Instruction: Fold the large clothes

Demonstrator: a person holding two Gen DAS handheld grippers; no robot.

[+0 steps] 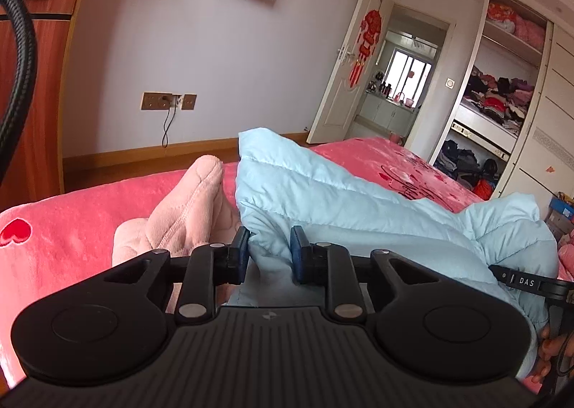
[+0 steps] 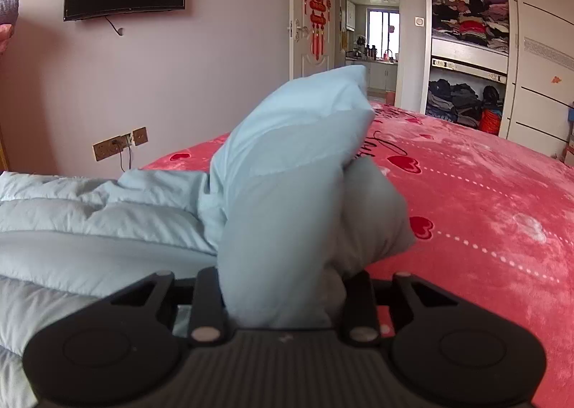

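Observation:
A large light blue padded jacket [image 1: 340,200] lies bunched on the pink bed. My left gripper [image 1: 269,250] is shut on a thick fold of its edge, blue pads pressing the fabric from both sides. In the right wrist view the same jacket [image 2: 107,214] spreads to the left, and my right gripper [image 2: 283,286] is shut on a bulky raised bunch of it [image 2: 297,171]; the fabric hides the fingertips. The right gripper's body [image 1: 531,282] shows at the right edge of the left wrist view.
A pale pink fleece garment [image 1: 186,207] lies on the bed left of the jacket. The pink heart-print blanket [image 2: 484,193] covers the bed. An open wardrobe [image 2: 466,49] with stacked clothes stands at the right, a wooden cabinet [image 1: 32,85] at the left.

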